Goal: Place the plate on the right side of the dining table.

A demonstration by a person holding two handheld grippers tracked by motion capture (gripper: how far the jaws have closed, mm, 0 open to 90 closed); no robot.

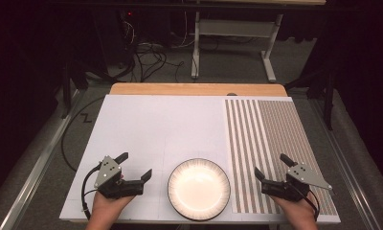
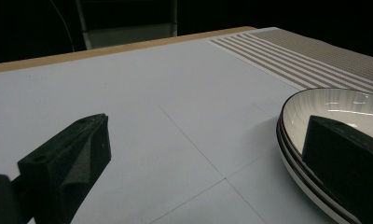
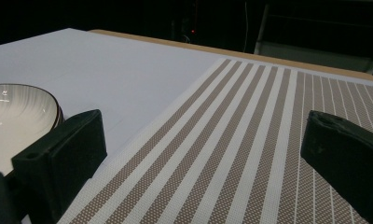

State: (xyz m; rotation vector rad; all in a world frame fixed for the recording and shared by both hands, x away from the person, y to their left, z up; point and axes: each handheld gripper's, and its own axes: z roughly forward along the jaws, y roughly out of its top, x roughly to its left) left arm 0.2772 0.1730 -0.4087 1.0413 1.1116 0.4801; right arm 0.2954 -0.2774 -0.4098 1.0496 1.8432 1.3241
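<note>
One left tongs (image 2: 205,154) jaw hides the plate's (image 2: 315,100) near rim.

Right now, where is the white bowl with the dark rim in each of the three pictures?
High view: the bowl sits near the bottom middle, between the left gripper and the right gripper.
Left gripper view: it is at the right edge, partly behind a black jaw.
Right gripper view: it is at the left edge.
Shared landmark: the striped mat.
</note>
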